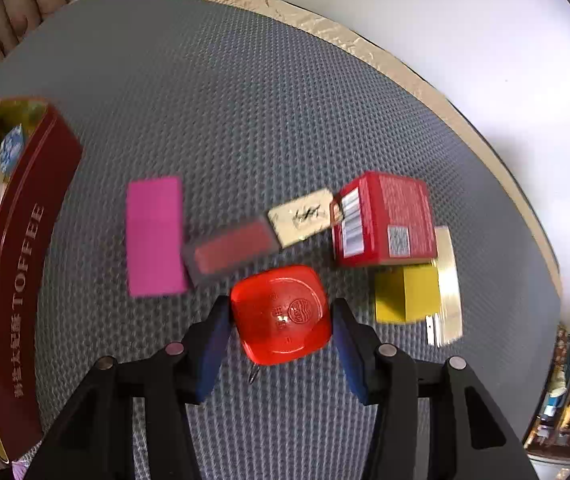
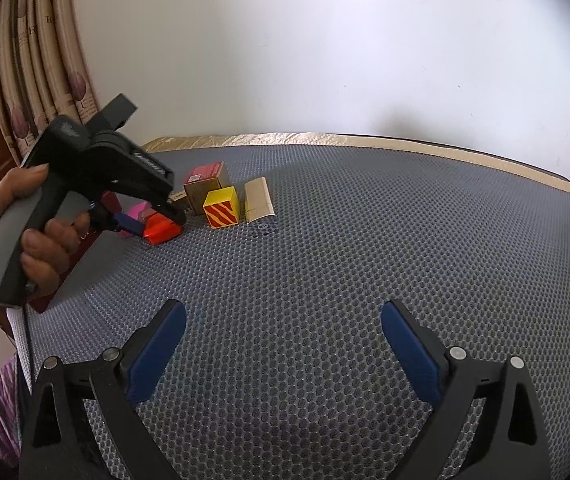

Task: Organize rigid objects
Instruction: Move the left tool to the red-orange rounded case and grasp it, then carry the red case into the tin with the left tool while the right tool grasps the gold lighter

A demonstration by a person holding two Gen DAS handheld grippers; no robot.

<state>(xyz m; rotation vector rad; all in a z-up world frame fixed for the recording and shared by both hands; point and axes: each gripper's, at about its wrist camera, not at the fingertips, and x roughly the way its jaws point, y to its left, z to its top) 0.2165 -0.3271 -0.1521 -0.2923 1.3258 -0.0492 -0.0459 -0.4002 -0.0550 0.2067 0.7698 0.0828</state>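
Note:
A red rounded-square plastic dish (image 1: pixel 281 316) lies bottom-up between the blue pads of my left gripper (image 1: pixel 281 312), which is shut on it just above the grey mesh mat (image 1: pixel 245 100). In the right wrist view a hand holds that left gripper (image 2: pixel 153 224) pointing steeply down over the dish (image 2: pixel 161 230). Beside it lie a pink box (image 1: pixel 155 236), a brown-red bar (image 1: pixel 231 250), a gold-foil piece (image 1: pixel 301 216), a red carton (image 1: pixel 385 220), a yellow cube (image 1: pixel 405 294) and a cream pack (image 1: pixel 449 284). My right gripper (image 2: pixel 283 312) hangs open over bare mat, holding nothing.
A dark red toffee tin (image 1: pixel 17 260) with several items inside stands at the left edge of the left wrist view. A white wall (image 2: pixel 325 60) rises behind the table's gold-trimmed far edge (image 2: pixel 325 138). Curtains (image 2: pixel 37 60) hang at the left.

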